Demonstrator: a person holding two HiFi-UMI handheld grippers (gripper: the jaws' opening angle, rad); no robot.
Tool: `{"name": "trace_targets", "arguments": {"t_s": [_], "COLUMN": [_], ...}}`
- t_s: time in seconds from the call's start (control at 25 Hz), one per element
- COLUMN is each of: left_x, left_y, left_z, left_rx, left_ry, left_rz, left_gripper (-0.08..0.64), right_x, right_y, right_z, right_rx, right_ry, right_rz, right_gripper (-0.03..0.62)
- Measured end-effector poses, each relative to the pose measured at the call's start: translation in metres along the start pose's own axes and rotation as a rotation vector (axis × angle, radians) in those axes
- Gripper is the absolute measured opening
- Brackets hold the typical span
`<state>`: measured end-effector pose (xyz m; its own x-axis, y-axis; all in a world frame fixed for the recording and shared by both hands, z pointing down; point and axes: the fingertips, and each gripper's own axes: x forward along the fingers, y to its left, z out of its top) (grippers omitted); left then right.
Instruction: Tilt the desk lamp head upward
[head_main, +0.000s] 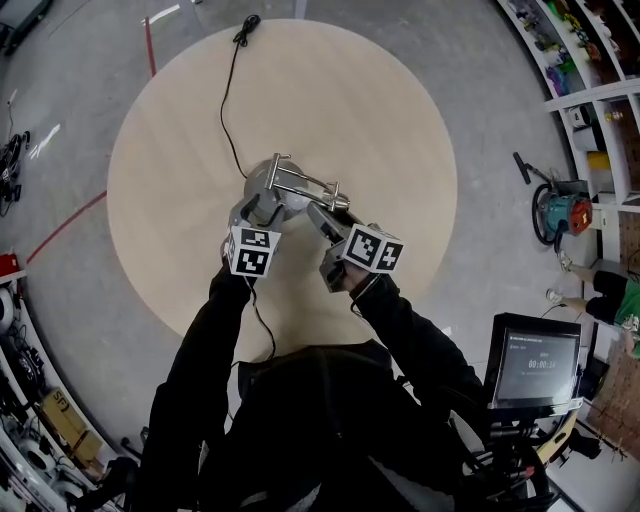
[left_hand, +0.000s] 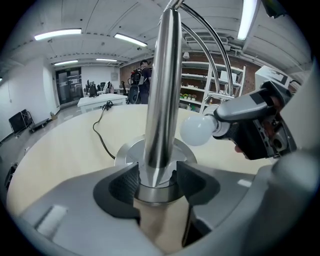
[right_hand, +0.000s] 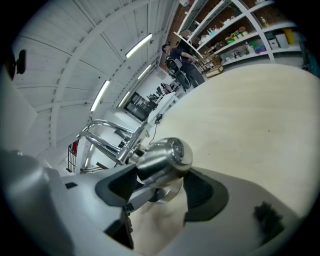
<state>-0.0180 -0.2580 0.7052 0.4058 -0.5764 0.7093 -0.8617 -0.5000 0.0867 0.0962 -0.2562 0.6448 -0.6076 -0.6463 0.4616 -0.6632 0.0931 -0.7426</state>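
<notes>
A chrome desk lamp (head_main: 300, 182) stands near the middle of the round pale wooden table (head_main: 380, 110). Its black cord (head_main: 228, 100) runs to the far edge. My left gripper (head_main: 255, 212) is shut on the upright post (left_hand: 162, 100) just above the round base (left_hand: 127, 152), one pad on each side. The white bulb (left_hand: 197, 130) pokes out to the right of the post. My right gripper (head_main: 322, 222) holds the lamp head (right_hand: 162, 155), a chrome barrel lying across the jaws with both pads against its sides. The lamp's paired rods (right_hand: 107, 135) rise behind it.
Beyond the table's right edge a green and red machine (head_main: 560, 210) sits on the floor before the shelves (head_main: 600, 80). A monitor (head_main: 535, 365) stands close at the lower right. Boxes and gear (head_main: 60, 420) line the left. A person (left_hand: 142, 75) stands far off.
</notes>
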Motion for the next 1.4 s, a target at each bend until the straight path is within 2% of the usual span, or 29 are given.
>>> {"name": "trace_targets", "arguments": {"t_s": [0.24,0.6,0.72,0.84,1.0,1.24,1.4], "left_x": [-0.011,0.013,0.013,0.003,-0.016,-0.022,-0.037], "left_y": [-0.001,-0.004,0.0,0.008,0.006,0.007,0.003], "left_z": [0.004,0.003,0.007,0.02,0.048,0.087,0.099], "left_rx": [0.006,0.009,0.032,0.055,0.076,0.104,0.124], "left_ry": [0.008,0.029,0.042,-0.019,-0.119,-0.202,-0.228], "left_rz": [-0.005,-0.004,0.025,0.065,0.059,0.064,0.073], "left_gripper": [0.245,0.247,0.255,0.255,0.255,0.255,0.255], "right_x": [-0.024,-0.04,-0.044,-0.045,-0.048,-0.044,-0.054], "right_y": [0.014,0.0,-0.004,-0.007,-0.009,-0.015,-0.006], "right_z": [0.016,0.04,0.049,0.055,0.06,0.071,0.07], "right_rx": [-0.072,-0.168,-0.184,-0.198,-0.212,-0.258,-0.285], "right_ry": [-0.031,-0.078,-0.091,-0.1,-0.114,-0.114,-0.105], "right_rz": [-0.045,-0.126,-0.137,-0.142,-0.162,-0.178,-0.192], "right_gripper": [0.305,0.304,0.304,0.302,0.301,0.298,0.296]}}
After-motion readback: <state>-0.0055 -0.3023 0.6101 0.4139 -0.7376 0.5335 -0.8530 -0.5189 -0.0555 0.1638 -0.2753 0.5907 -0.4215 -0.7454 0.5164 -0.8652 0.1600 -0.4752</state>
